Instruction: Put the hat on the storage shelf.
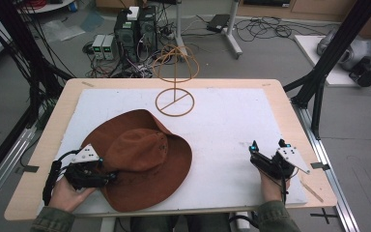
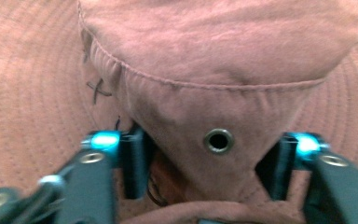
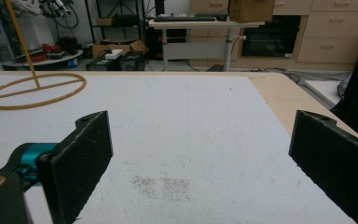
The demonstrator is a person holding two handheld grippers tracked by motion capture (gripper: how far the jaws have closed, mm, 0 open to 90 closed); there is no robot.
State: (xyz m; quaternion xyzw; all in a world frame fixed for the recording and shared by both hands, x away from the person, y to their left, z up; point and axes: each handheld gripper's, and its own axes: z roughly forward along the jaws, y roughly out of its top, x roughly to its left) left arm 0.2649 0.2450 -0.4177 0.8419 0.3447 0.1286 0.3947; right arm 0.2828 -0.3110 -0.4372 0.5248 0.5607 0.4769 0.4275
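A brown wide-brimmed hat [image 1: 145, 159] lies crown up on the white board [image 1: 232, 121], near the front left. My left gripper [image 1: 108, 178] reaches in over the brim from the left. In the left gripper view its jaws press on both sides of the hat's crown [image 2: 214, 70], just below a metal eyelet [image 2: 218, 140], and the fabric narrows between them. My right gripper [image 1: 268, 145] rests at the front right of the board, open, with bare white surface between its jaws [image 3: 198, 154].
A wire hat stand [image 1: 175, 82] with a ring base stands at the back middle of the board; its ring base [image 3: 35, 91] is far left in the right gripper view. The wooden table's edge [image 1: 290, 111] borders the board. Computers and cables lie on the floor behind.
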